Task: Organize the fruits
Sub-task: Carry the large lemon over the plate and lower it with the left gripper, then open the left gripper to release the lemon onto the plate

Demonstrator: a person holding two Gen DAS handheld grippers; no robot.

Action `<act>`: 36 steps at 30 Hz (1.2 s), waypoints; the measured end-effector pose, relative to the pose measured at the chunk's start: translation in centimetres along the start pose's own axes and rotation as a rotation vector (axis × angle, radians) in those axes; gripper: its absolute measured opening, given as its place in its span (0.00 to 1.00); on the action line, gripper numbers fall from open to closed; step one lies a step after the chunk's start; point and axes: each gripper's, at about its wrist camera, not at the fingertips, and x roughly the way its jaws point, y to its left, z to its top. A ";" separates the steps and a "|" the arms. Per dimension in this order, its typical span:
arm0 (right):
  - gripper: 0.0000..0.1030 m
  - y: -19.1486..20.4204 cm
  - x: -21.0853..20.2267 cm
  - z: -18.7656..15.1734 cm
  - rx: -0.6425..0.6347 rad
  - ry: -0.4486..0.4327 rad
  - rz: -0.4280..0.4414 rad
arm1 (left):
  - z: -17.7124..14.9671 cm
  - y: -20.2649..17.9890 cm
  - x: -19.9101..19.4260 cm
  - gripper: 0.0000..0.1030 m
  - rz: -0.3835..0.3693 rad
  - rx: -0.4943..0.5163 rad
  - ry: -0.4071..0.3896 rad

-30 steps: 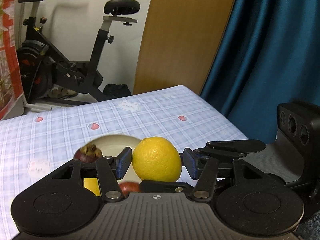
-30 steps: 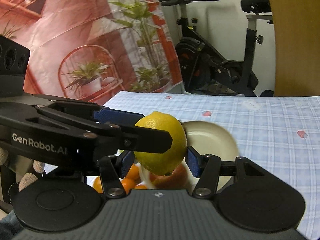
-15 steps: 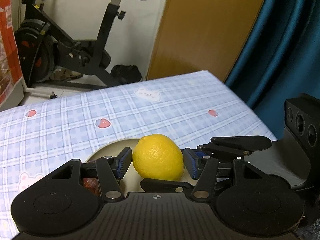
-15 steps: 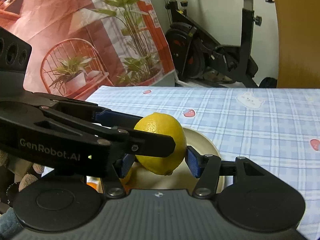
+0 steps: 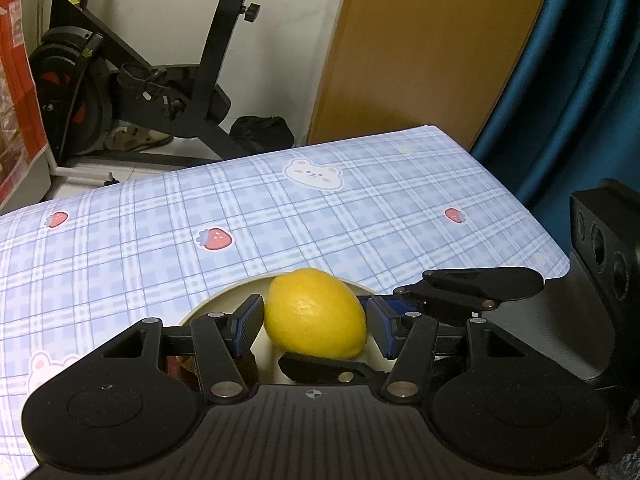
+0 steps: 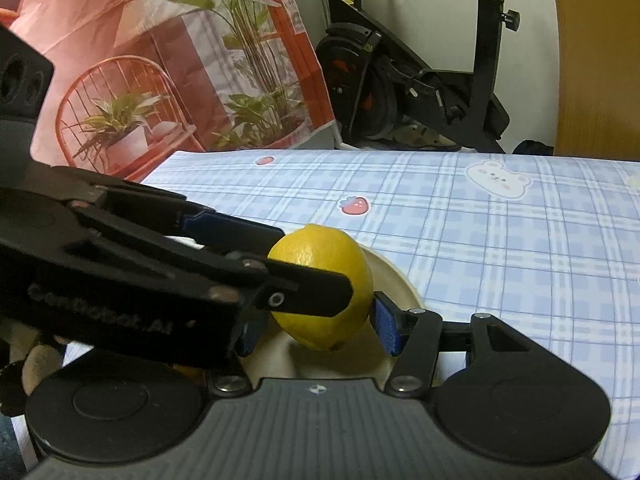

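One yellow lemon (image 5: 316,314) is clamped by both grippers at once, crosswise. My left gripper (image 5: 316,318) has its blue pads on the lemon's left and right sides. The right gripper's black fingers (image 5: 480,282) reach in from the right, one above and one under the fruit. In the right wrist view the lemon (image 6: 324,276) sits between the pads of my right gripper (image 6: 316,330), and a left gripper finger (image 6: 304,294) crosses its front. A cream plate (image 5: 224,300) (image 6: 396,280) lies just below the lemon. A dark fruit (image 5: 182,364) is mostly hidden behind my left finger.
The table wears a blue checked cloth (image 5: 360,220) with bear and strawberry prints; its far edge and right corner are close. An exercise bike (image 5: 160,80) stands beyond it, a wooden panel (image 5: 420,60) and a teal curtain (image 5: 580,100) to the right, a plant poster (image 6: 180,60) on the left.
Both grippers have moved forward and down together with the lemon still clamped. The plate now lies right under it, and the oranges and red fruit have dropped out of view.
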 end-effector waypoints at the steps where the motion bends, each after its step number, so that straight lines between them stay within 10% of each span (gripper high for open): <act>1: 0.56 0.0 0.1 0.1 -0.003 0.002 -0.003 | 0.0 0.1 0.1 0.57 0.000 -0.002 -0.001; 36: 0.73 6.7 -8.6 -1.4 -0.069 -0.090 -0.178 | -4.5 -0.1 -13.7 0.72 0.263 -0.053 -0.180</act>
